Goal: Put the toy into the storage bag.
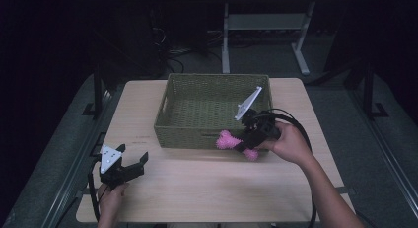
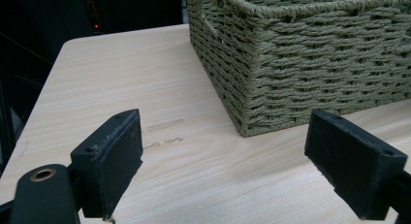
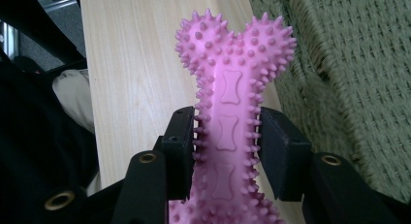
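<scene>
From above, the right gripper (image 1: pixel 246 139), held in a hand reaching in from the worktop's (image 1: pixel 207 188) right near corner with forearm angled inward, pinches a pink spiked bone toy (image 1: pixel 227 140) just in front of the woven basket's (image 1: pixel 197 134) near wall. The left gripper (image 1: pixel 132 161) rests near the left near corner, fingers spread.

In the left gripper view, its fingers (image 2: pixel 114 156) stand wide apart over bare wood, the basket's corner ahead.

In the right gripper view, both fingers (image 3: pixel 180 141) clamp the toy's shaft, its knobbed end pointing away, beside the basket.
</scene>
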The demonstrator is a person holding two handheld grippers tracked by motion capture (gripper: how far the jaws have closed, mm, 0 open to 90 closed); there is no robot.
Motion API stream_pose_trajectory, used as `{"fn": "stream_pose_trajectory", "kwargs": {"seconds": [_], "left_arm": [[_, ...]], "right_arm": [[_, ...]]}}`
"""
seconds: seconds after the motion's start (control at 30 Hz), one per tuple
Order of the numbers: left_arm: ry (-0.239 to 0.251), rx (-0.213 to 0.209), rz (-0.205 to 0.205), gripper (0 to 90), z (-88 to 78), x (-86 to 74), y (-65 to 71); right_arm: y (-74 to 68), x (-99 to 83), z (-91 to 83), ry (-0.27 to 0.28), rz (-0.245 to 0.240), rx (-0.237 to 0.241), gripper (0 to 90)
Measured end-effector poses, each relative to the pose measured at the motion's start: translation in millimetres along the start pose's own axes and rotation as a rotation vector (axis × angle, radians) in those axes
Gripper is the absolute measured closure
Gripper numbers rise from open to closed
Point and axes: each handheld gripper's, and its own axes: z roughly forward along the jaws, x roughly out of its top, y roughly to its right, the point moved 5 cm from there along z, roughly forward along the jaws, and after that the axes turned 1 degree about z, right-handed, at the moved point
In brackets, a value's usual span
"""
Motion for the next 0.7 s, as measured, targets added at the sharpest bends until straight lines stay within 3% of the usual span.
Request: {"fn": "stream_pose_trajectory", "kwargs": {"seconds": [0.7], "left_arm": [[0.001,0.011,-0.014,13.0,0.2,-1.0,-6.2]], "right_arm": [[19.1,20.0,-26.1,0.017,-0.028,0.009,57.8]]}}
